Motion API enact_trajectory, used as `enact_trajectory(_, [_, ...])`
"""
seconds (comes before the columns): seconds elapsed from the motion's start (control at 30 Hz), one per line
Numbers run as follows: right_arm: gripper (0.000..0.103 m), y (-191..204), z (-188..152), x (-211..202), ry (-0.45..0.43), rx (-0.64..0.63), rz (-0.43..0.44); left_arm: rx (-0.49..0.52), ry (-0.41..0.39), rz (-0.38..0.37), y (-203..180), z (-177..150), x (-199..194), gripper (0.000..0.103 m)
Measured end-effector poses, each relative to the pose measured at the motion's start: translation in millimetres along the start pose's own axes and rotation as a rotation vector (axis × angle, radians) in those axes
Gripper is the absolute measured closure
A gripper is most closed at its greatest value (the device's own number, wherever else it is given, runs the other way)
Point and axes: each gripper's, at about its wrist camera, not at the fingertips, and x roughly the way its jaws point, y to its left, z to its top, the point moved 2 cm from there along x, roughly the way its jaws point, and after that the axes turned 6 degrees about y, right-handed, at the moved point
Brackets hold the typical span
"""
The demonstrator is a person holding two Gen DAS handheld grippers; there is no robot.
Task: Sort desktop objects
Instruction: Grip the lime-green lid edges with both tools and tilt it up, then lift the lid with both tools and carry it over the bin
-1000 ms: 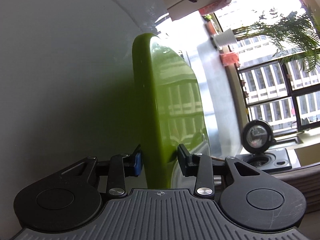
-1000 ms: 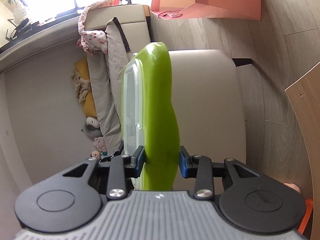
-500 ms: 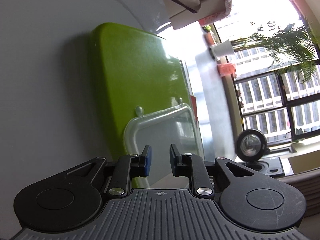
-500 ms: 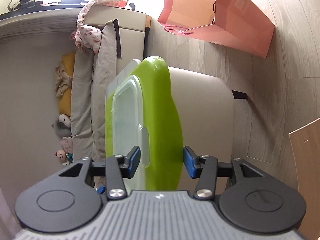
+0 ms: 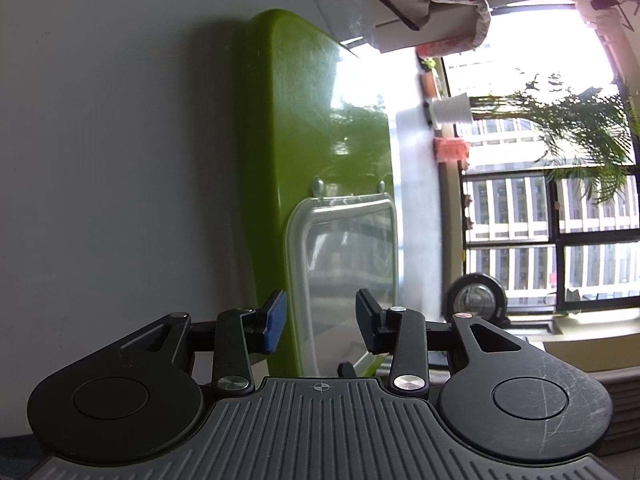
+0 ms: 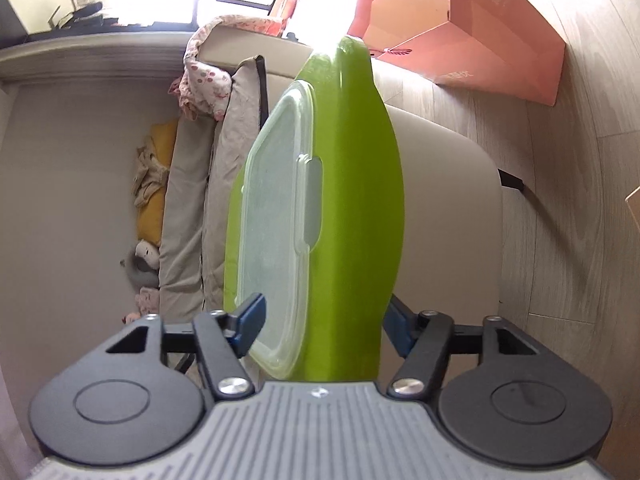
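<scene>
I note L gripper (image 5: 320,326) jaws opening astride clear lid (image 5: 344,280) on green tray (image 5: 308,120), R gripper (image 6: 324,320) closing round both, pads not touching, prob to steady the pair

Hard daylight pours through the window (image 5: 560,208) on the left wrist view's right side, bleaching the sky and the ledge beside it to white. The green tray (image 5: 312,128) carries a glossy reflection of the panes and throws a soft shadow onto the pale table (image 5: 100,160). In the right wrist view the top centre burns out, glare eating the tray's upper tip (image 6: 352,52); the pink paper bag (image 6: 480,40) glows warm. Fisheye curvature bends both frames' edges, corners darken, and distant objects are slightly soft.
</scene>
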Motion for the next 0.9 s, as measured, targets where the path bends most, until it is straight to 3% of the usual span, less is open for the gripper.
enact_trajectory(0.07, [0.057, -0.5, -0.4, -0.3, 0.025, 0.065, 0.019, -0.005, -0.01, -0.023, 1.0, 1.1, -5.2, 0.034])
enact_trajectory(0.23, [0.069, 8.8, 13.8, -28.3, 0.13, 0.251, 0.127, 0.015, -0.009, -0.063, -2.6, 5.5, -5.5, 0.011])
enact_trajectory(0.47, [0.073, 9.7, 39.5, -72.7, 0.287, 0.339, 0.147, 0.05, 0.045, -0.076, -15.8, 25.6, 29.6, 0.006])
enact_trajectory(0.57, [0.075, 5.8, 42.5, -84.3, 0.329, 0.307, 0.163, 0.15, 0.094, 0.041, -28.9, 31.5, 51.6, 0.005])
enact_trajectory(0.63, [0.074, 1.2, 45.8, -90.1, 0.334, 0.28, 0.152, 0.175, 0.089, 0.079, -31.2, 29.7, 57.5, 0.005])
enact_trajectory(0.7, [0.074, -3.7, 48.8, -93.0, 0.342, 0.272, 0.156, 0.16, 0.065, 0.095, -30.7, 27.0, 55.2, 0.015])
enact_trajectory(0.73, [0.074, -5.8, 49.8, -94.0, 0.337, 0.272, 0.157, 0.167, 0.055, 0.101, -31.7, 25.2, 52.0, 0.046])
enact_trajectory(0.83, [0.069, -10.9, 54.6, -98.2, 0.289, 0.273, 0.132, 0.211, 0.022, 0.069, -42.4, 16.7, 33.2, 0.062])
enact_trajectory(0.9, [0.066, -12.9, 56.3, -98.5, 0.268, 0.279, 0.112, 0.273, -0.017, 0.069, -59.6, 9.8, 19.0, 0.066])
